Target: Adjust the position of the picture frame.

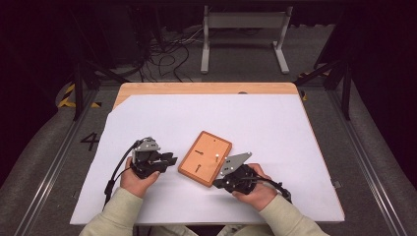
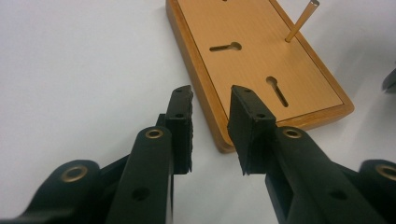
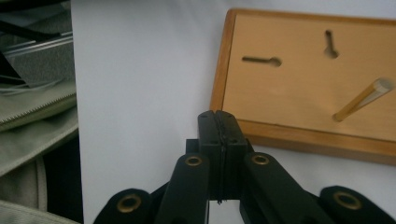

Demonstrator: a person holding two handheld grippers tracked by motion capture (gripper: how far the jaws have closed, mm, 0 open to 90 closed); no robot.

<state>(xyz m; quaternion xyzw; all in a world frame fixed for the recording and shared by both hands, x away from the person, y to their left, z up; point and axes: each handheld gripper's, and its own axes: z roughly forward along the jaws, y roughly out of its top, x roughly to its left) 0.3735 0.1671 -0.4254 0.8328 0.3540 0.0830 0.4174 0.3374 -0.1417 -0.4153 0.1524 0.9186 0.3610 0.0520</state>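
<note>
A wooden table (image 1: 206,88), covered almost wholly by a white sheet (image 1: 211,123), stands before a person whose pale-sleeved forearms enter from the near edge. On the sheet, near the person and between the two hands, lies a flat rectangular wooden board (image 1: 205,158), its long axis running diagonally from near-left to far-right. The left hand (image 1: 138,180) rests on the sheet and aims the left gripper (image 1: 169,160) rightward at the board's left edge; in the left gripper view the jaws stand apart with nothing between them, just short of the board's corner. The right hand (image 1: 255,189) holds the right gripper (image 1: 220,184) just beside the board's near-right edge, jaws pressed together on nothing. Two keyhole-shaped slots (image 2: 225,47) are cut into the board's top face, and a thin wooden peg (image 2: 302,21) stands in it, upright.
</note>
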